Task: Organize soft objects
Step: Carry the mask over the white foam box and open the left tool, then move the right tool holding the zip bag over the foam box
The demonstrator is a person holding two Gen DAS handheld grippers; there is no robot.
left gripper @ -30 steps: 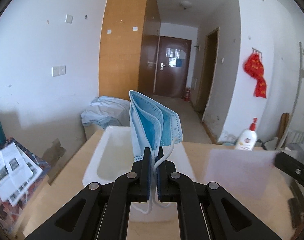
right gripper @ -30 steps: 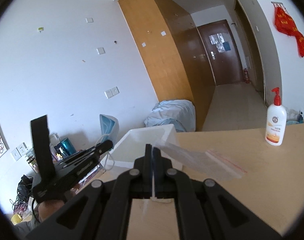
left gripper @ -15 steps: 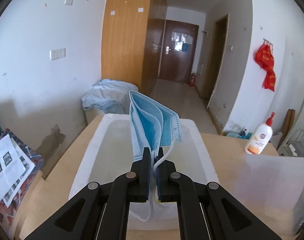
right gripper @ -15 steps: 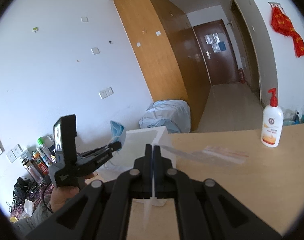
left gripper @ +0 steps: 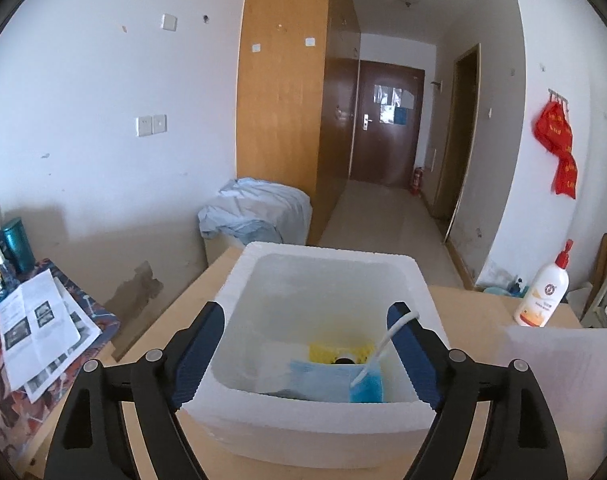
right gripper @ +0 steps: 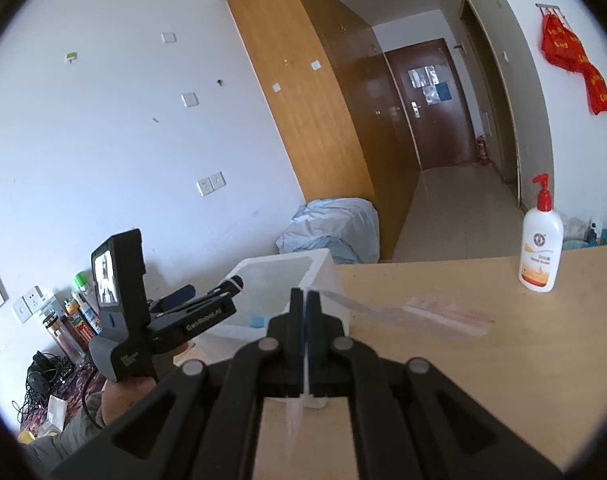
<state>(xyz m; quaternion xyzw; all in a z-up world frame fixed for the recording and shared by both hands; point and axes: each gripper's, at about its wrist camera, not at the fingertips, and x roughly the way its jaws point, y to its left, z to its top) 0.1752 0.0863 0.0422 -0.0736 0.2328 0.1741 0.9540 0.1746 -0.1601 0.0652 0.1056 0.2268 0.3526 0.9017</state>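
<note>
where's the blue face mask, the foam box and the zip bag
blue face mask (left gripper: pixel 335 383), left wrist view, on its pleated body inside the box
foam box (left gripper: pixel 303 416), left wrist view, on its near white wall
zip bag (right gripper: pixel 423 312), right wrist view, on the clear sheet beyond the right gripper (right gripper: pixel 306 300)

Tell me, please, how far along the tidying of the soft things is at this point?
Done: the blue face mask lies in the white foam box, though one ear loop still drapes over a finger of the open left gripper. In hand: the right gripper is shut on the clear zip bag. Left: putting that bag away.
</note>
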